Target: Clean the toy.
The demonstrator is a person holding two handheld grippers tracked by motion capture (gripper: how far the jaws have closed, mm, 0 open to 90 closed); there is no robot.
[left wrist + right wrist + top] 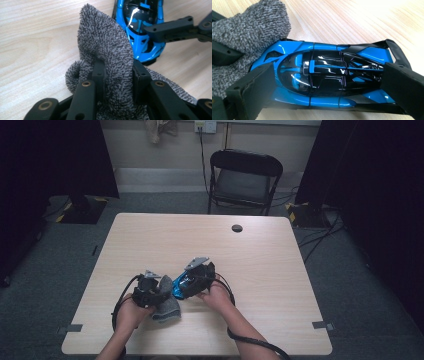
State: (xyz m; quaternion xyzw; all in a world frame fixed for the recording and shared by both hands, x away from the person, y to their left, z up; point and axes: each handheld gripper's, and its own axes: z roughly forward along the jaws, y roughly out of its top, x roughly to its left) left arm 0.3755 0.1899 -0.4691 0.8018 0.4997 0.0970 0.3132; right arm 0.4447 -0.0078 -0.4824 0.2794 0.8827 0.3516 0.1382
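A blue and black toy car [324,77] lies on the light wood table [210,240], held lengthwise by my right gripper [324,82], whose jaws press on its nose and tail. A grey terry cloth [107,50] is pinched between the jaws of my left gripper [118,75]; its bunched tip stands up and touches the car's front end [142,32]. In the high view the left gripper [147,292] and right gripper [195,280] sit close together near the table's front, with the cloth [167,307] and the car [181,287] between them.
A black folding chair [242,177] stands beyond the table's far edge. A round cable hole [237,228] is in the tabletop near the back. Cables trail from both grippers over the front edge. Dark curtains hang at both sides.
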